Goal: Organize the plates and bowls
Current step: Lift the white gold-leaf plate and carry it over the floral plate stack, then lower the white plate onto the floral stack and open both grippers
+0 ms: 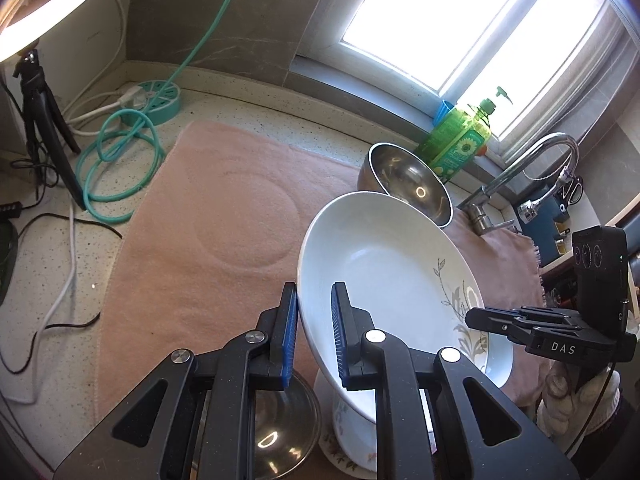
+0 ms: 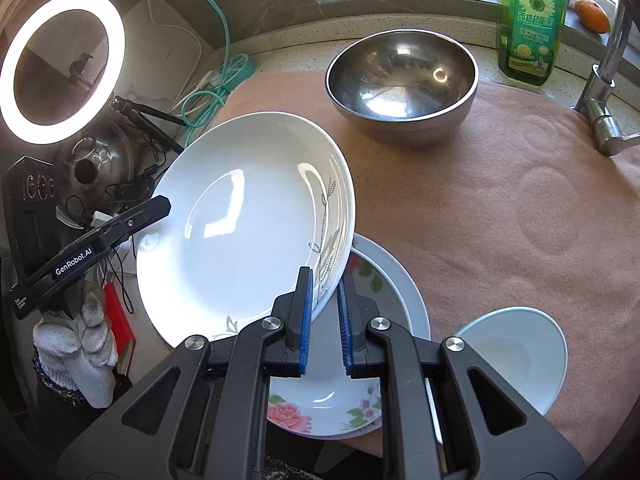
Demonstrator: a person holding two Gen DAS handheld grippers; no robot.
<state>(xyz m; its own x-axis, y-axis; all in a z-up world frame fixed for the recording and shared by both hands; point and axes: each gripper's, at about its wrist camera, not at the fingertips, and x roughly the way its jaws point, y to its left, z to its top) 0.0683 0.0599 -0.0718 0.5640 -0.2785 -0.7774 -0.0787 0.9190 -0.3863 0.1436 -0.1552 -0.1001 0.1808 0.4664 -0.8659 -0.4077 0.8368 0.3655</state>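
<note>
While both tongs grip it, the white plate (image 2: 248, 216) sits off the towel, tilted, carried by opposite rims. Left gripper (image 1: 314, 338): blue pads pinched narrow on the plate's near rim, one pad inside the well, one under the rim. Right gripper (image 2: 325, 320): same deal, jaws nearly closed on the rim by the grey leaf print. Each wrist view shows the other tong on the plate's far side; a gloved hand (image 2: 76, 344) holds the left one.

Plate position: above the near edge of the pink towel (image 1: 208, 216) that covers the worktop, hanging over other dishes. Directly under it, in the right wrist view, a flowered plate (image 2: 320, 412) lies flat on the towel; whether it rests on another plate, cannot tell. Just beside that, toward the towel's near right corner, a pale blue bowl (image 2: 516, 356), upright. In the left wrist view a steel lid or bowl (image 1: 284, 432) shows below the left pads, with a flowered dish (image 1: 352, 436) beside it; both partly hidden by the tong.

Steel bowl (image 2: 402, 84) stands upright near the towel's far edge, well apart from the plate. Green soap bottle (image 2: 530, 28) behind it at the window ledge, tap (image 2: 604, 80) to its right. Round dents are pressed into the towel's bare middle. Ring light (image 2: 60, 68) and teal cable (image 1: 120, 160) at the worktop's left end.
</note>
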